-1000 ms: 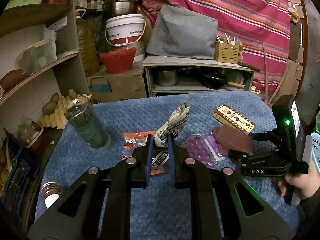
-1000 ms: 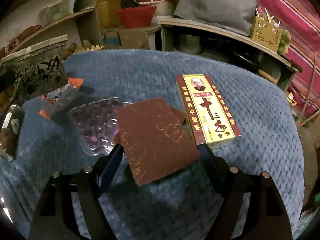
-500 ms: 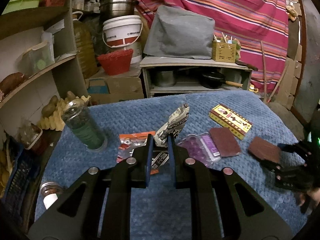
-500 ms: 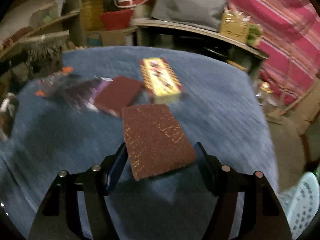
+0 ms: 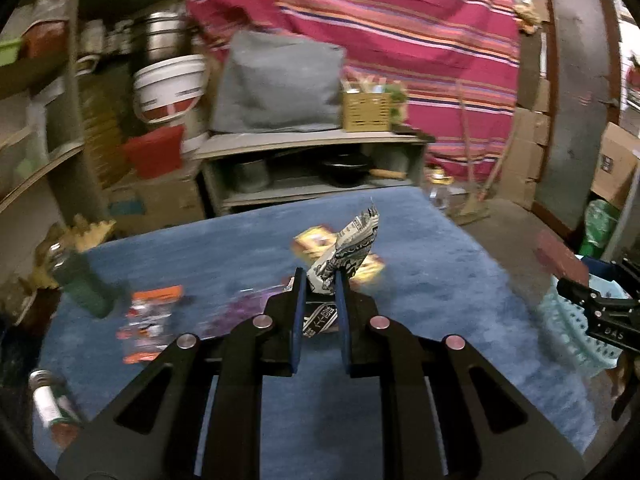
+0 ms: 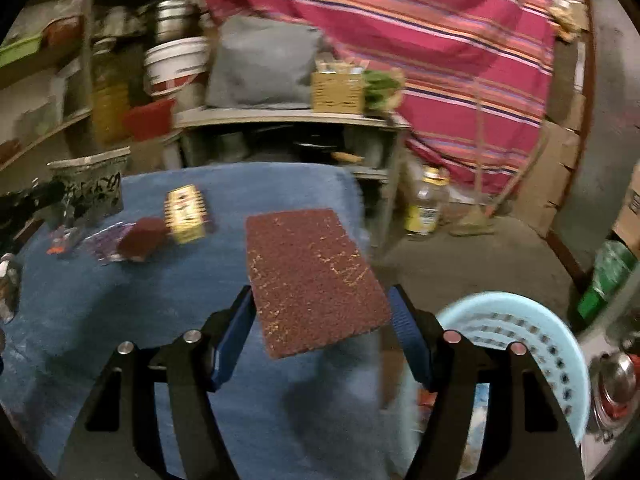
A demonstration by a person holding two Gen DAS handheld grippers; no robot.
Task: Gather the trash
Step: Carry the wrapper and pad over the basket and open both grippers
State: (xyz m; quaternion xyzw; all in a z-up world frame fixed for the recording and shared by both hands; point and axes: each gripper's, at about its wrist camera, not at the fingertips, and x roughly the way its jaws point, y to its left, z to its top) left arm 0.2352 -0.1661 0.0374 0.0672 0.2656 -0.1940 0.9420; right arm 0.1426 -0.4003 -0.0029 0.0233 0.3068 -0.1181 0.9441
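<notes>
My left gripper is shut on a crumpled black-and-white printed wrapper, held above the blue-covered table. My right gripper is shut on a flat brown scouring pad, held in the air over the table's right edge. A light blue perforated basket stands just right of it, below table level. In the left wrist view the right gripper holds the pad above the basket. On the table lie a second brown pad, a yellow box, a purple blister tray and an orange wrapper.
A green jar and a small bottle stand at the table's left side. Behind the table are a low shelf unit and left-hand shelves. A yellow-labelled bottle stands on the floor, with cardboard boxes at the right.
The right gripper lifted the brown pad off the table and carried it right, to the table's edge by the basket. The left gripper swung right with the wrapper still in it.
</notes>
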